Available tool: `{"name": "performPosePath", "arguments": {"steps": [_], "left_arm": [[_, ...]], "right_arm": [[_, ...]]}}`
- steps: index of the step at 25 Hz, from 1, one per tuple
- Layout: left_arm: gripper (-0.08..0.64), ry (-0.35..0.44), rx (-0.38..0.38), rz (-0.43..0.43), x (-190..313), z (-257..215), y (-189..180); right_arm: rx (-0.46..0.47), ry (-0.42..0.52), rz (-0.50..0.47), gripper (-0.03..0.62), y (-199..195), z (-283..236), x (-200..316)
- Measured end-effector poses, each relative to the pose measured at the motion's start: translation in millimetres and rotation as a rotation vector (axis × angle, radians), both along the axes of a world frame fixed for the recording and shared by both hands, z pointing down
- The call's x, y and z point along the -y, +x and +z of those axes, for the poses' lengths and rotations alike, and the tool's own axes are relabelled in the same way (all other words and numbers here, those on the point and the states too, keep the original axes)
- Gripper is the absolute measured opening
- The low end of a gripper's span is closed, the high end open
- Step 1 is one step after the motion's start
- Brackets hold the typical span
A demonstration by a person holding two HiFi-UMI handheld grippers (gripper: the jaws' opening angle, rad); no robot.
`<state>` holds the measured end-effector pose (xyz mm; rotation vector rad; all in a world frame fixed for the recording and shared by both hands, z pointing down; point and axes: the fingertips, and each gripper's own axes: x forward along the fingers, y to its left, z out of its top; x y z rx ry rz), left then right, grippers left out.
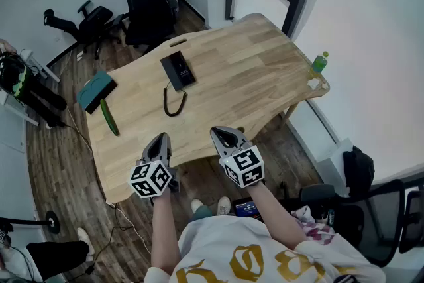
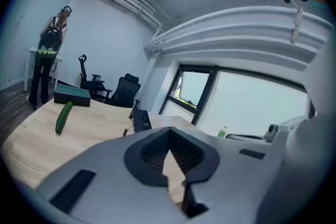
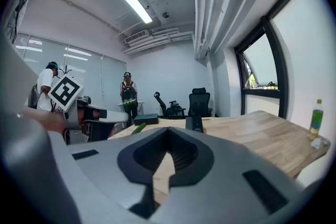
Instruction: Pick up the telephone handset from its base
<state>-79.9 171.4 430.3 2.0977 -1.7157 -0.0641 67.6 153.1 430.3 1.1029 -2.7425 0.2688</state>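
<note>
The black telephone point(image 1: 177, 69) lies mid-table, its handset resting on the base and its coiled cord point(image 1: 173, 103) looping toward me. It shows small and far off in the left gripper view point(image 2: 140, 120) and the right gripper view point(image 3: 193, 124). My left gripper point(image 1: 159, 140) and right gripper point(image 1: 224, 136) hover side by side at the table's near edge, well short of the phone. The left gripper point(image 2: 168, 136) is shut with nothing between its fingers. So is the right gripper point(image 3: 168, 134).
On the wooden table point(image 1: 252, 76) a cucumber point(image 1: 108, 117) and a teal box point(image 1: 97, 90) lie at the left, and a green bottle point(image 1: 320, 63) stands at the right corner. Office chairs point(image 1: 147, 0) stand beyond the far edge. People stand in the background point(image 3: 128, 94).
</note>
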Motion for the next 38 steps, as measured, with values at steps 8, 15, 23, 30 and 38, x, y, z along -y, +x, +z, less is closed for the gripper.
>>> {"name": "performPosePath", "arguments": {"steps": [8,15,23,30,38], "left_arm": [[0.006,0.000,0.003,0.000,-1.3,-1.6,1.8],[0.006,-0.002,0.011,0.011,0.2,-6.8,1.3],[0.006,-0.029,-0.009,0.010,7.0,5.9,-1.5],[0.006,-0.035,-0.021,0.012,46.1,14.9,-8.6],[0.006,-0.074,-0.034,0.048,129.2,32.9,-21.9]], "right_arm": [[0.000,0.013,0.003,0.005,4.9,-3.7,-0.8],[0.013,0.002,-0.007,0.005,-0.2,-8.0,5.5],[-0.037,0.017,-0.028,0.005,-5.5,0.9,13.1],[-0.069,0.004,-0.038,0.005,-14.5,13.5,45.9],[-0.092,-0.041,-0.011,0.005,-24.5,32.8,121.0]]}}
